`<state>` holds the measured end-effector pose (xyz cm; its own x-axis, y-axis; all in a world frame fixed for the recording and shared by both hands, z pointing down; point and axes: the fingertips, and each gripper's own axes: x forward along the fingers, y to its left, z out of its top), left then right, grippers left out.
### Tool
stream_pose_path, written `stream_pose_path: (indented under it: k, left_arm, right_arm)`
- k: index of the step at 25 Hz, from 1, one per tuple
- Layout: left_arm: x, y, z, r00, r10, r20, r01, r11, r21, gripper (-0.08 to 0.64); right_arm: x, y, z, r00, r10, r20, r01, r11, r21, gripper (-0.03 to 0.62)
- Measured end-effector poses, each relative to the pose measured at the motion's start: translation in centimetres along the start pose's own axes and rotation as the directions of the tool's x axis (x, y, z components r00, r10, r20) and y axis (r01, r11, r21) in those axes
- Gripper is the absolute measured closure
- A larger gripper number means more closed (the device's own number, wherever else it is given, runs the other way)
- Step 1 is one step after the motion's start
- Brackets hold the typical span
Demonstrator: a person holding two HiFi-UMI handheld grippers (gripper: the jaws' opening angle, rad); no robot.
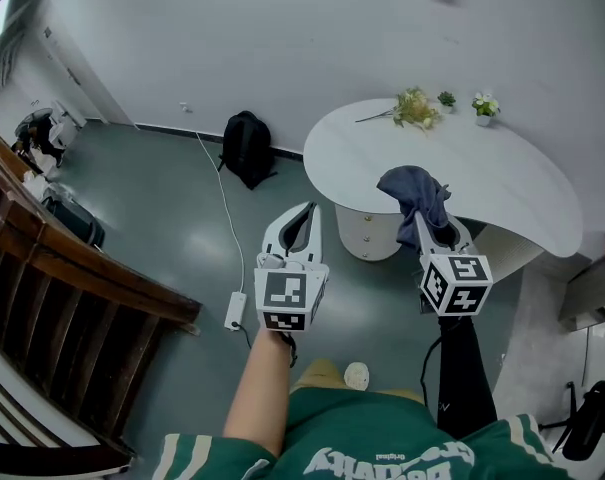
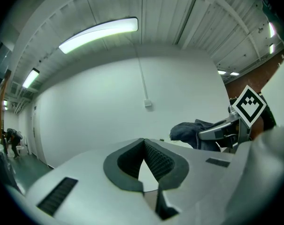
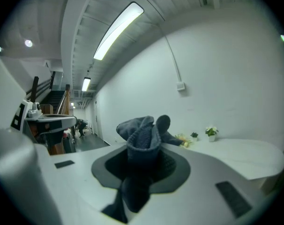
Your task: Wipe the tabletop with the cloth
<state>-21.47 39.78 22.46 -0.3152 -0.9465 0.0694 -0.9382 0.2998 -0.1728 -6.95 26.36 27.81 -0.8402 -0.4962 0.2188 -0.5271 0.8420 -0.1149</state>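
Observation:
A dark blue-grey cloth [image 1: 412, 190] hangs bunched from my right gripper [image 1: 427, 218], which is shut on it at the near edge of the white rounded table [image 1: 502, 178]. In the right gripper view the cloth [image 3: 144, 135] fills the gap between the jaws, with the tabletop [image 3: 247, 153] beyond at the right. My left gripper [image 1: 310, 210] is held over the floor, left of the table, shut with nothing in it. Seen from the left gripper [image 2: 144, 142], whose pads meet at the tips, the cloth [image 2: 191, 132] shows at the right.
Small potted plants [image 1: 485, 106] and a loose sprig [image 1: 414, 108] stand at the table's far edge. A black backpack [image 1: 247, 148] lies on the floor by the wall. A white cable runs to a power strip [image 1: 236, 310]. A wooden railing [image 1: 72, 268] borders the left.

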Motion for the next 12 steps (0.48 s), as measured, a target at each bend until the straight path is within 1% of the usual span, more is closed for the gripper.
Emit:
stream_pose_path:
  k: [3,7,12]
  left_arm:
    - [1.7,1.1,0.0,1.000,0.004,0.001,-0.004,1.000,-0.001,0.563]
    - [4.8,2.8,-0.6,1.000,0.008,-0.001,-0.008,1.000,-0.004,0.563]
    - [9.9,5.4,-2.1,1.000,-0.004,0.000,0.004,1.000,-0.004,0.563]
  right_arm:
    - [1.9,0.1,0.9,1.000,0.018,0.021,-0.018,1.000,0.007,0.502]
    - [5.3,-0.4,1.1,0.999,0.027,0.021,-0.027,1.000,0.007,0.502]
    - [11.5,-0.7,1.4,0.999,0.032,0.012,-0.032,0.999,0.007,0.501]
